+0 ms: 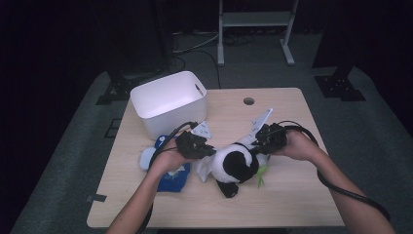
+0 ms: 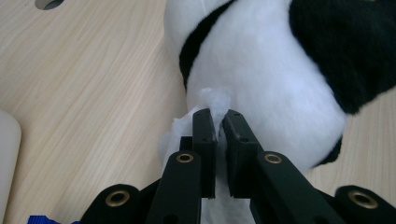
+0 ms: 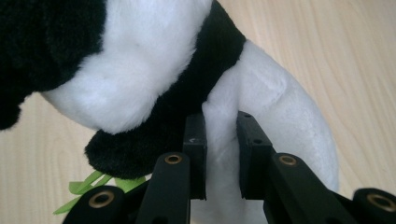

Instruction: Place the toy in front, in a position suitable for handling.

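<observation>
No text, label, brand, number or sign can be read in any of the views. The blue package [image 1: 174, 178] lying on the desk [image 1: 272, 195] carries some pale print, but it is too small and blurred to make out.

A white plastic bin [image 1: 168, 102] stands on the wooden worktop [image 1: 287, 195]; a blue pouch [image 1: 174, 178] lies near its front.
</observation>
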{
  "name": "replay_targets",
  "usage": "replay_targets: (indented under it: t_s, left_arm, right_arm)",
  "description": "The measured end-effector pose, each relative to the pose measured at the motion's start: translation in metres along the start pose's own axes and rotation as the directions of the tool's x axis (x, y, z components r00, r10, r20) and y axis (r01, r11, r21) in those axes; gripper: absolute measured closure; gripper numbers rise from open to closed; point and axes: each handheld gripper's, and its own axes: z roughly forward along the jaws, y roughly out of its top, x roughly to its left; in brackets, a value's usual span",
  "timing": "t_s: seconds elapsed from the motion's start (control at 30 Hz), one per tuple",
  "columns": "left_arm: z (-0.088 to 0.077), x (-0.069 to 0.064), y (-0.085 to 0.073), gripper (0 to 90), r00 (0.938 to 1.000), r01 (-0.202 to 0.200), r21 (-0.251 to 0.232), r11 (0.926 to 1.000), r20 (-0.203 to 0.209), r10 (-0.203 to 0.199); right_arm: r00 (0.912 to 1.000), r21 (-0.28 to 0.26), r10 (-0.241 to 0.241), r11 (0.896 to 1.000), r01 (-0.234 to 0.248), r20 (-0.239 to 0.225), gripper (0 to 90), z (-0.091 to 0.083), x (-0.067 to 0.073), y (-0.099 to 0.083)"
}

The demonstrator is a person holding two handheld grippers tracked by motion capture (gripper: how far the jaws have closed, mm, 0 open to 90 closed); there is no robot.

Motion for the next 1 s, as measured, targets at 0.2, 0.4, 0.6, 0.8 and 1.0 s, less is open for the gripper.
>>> replay_targets:
  t_s: [0.2, 0.4, 0.6, 0.8, 1.0]
  left_arm:
    - [0.0, 0.002, -0.008, 83.7, 0.9998, 0.02, -0.003, 0.9998, 0.001, -0.02]
    - [-0.005, -0.003, -0.003, 83.7, 0.9999, 0.008, -0.031, 0.9995, 0.013, -0.008]
    - [-0.007, -0.006, 0.006, 83.7, 0.9994, -0.001, -0.056, 0.9984, 0.033, 0.003]
    - [0.007, -0.005, -0.001, 83.9, 1.0, -0.004, 0.015, 0.9999, -0.008, 0.004]
    - [0.009, 0.0, -0.002, 84.0, 0.9998, 0.006, 0.009, 0.9999, -0.018, -0.006]
  right_arm:
    - [0.9985, 0.003, 0.051, 0.999, -0.051, 0.021, 75.7, -0.001, -0.005, -0.004]
    - [0.9955, 0.003, 0.087, 0.996, -0.088, 0.036, 75.6, -0.001, -0.01, -0.003]
    - [0.9948, 0.009, 0.091, 0.996, -0.092, 0.045, 75.5, 0.001, -0.009, 0.0]
    - [0.9951, 0.0, 0.099, 0.995, -0.099, 0.01, 75.5, 0.002, -0.006, 0.002]
    - [0.9953, 0.002, 0.095, 0.996, -0.095, -0.021, 76.2, -0.002, -0.002, 0.002]
